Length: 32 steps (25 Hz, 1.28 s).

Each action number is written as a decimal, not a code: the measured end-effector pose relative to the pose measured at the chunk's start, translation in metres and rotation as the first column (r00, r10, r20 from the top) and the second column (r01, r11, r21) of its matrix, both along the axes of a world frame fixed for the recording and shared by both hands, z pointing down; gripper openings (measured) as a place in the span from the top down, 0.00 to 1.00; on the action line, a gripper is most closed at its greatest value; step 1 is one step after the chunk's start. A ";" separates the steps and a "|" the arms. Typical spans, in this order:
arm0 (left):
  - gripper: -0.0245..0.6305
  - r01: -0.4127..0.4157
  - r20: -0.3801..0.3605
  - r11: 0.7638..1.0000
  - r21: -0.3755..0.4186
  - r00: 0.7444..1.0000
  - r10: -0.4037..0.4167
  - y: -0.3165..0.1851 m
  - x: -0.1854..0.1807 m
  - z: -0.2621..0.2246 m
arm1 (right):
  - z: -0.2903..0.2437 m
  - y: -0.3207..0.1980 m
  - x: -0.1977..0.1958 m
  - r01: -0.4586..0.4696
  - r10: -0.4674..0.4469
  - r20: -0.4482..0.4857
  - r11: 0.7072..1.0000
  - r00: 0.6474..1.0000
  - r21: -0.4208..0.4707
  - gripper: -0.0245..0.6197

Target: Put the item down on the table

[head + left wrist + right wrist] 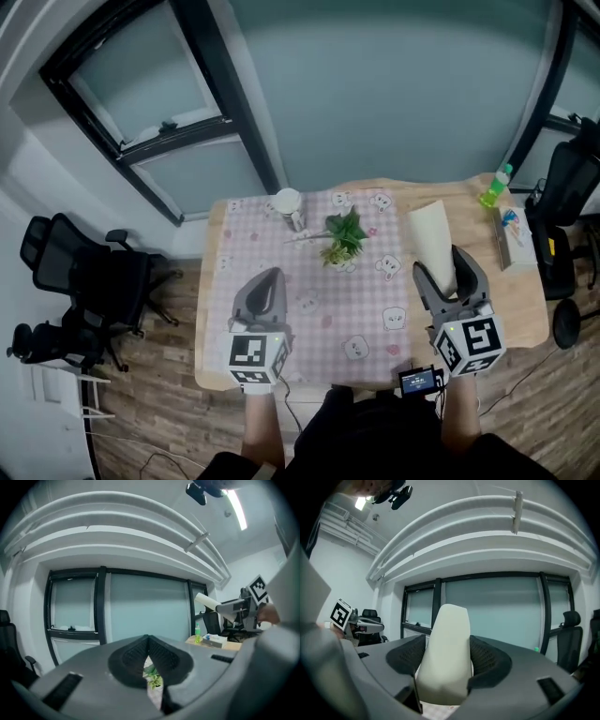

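One risk: right gripper [444, 269] jaws clamp the white cup [431, 234] above the tabletop [525, 300] at frame right; releasing now would drop it. Left gripper [270, 277] jaws are together, empty.

Potted plant [343, 237], white cup [287, 201], green bottle [494, 187] stand apart.

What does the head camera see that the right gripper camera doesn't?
Only the head view shows the small potted plant, the white cup and the wooden floor. Only the right gripper view shows the ceiling light and the curved ceiling beams. Both show the right gripper shut on the white tapered item, held up off the table, and the dark-framed windows behind.
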<state>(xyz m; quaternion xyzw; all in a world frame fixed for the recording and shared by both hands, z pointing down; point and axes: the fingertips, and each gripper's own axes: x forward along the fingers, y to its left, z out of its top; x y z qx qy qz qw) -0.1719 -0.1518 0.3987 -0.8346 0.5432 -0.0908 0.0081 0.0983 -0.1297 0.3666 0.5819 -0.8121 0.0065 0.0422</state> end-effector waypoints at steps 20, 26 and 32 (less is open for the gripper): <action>0.96 -0.009 -0.023 0.999 -0.045 1.000 0.008 -0.081 0.030 0.016 | 0.021 -0.072 -0.020 0.066 -0.068 -0.048 0.997 0.997 -0.039 0.49; 0.96 0.029 -0.017 0.997 -0.071 0.999 -0.030 -0.083 0.022 0.027 | 0.092 -0.099 -0.032 0.067 -0.076 -0.061 0.988 0.995 -0.137 0.49; 0.96 0.053 -0.004 0.994 -0.091 0.999 -0.054 -0.083 0.012 0.034 | 0.278 -0.114 -0.060 0.071 -0.141 -0.118 0.884 0.983 -0.462 0.49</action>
